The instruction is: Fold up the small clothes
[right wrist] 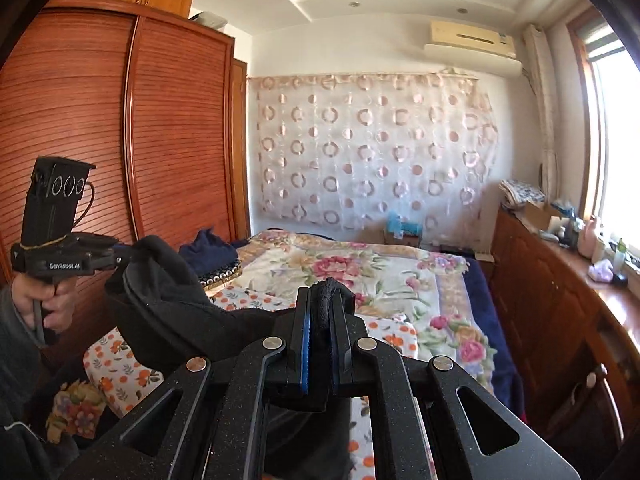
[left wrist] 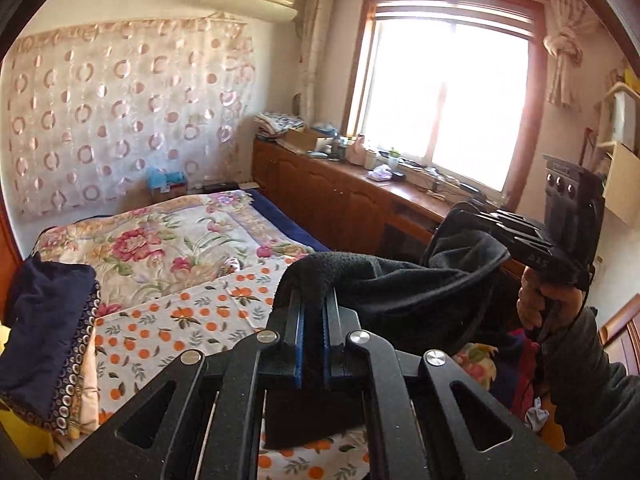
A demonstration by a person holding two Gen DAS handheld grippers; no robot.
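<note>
A black fleece garment [left wrist: 400, 284] hangs stretched in the air between both grippers, above the bed. In the left wrist view my left gripper [left wrist: 314, 294] is shut on one end of it, the cloth bunched over the fingertips. My right gripper [left wrist: 480, 220], held in a hand at the right, is shut on the other end. The right wrist view shows the same: my right gripper [right wrist: 324, 292] pinches a fold of the black garment [right wrist: 168, 312], and my left gripper [right wrist: 120, 258] grips the far end at the left. The garment's lower part sags out of sight.
Below lies an orange-print sheet [left wrist: 180, 320] on a floral quilt [left wrist: 160, 240]. A stack of folded clothes topped by dark blue cloth [left wrist: 48, 320] sits at the bed's left. A wooden cabinet [left wrist: 340, 192] runs under the window, and a wardrobe [right wrist: 100, 140] stands on the other side.
</note>
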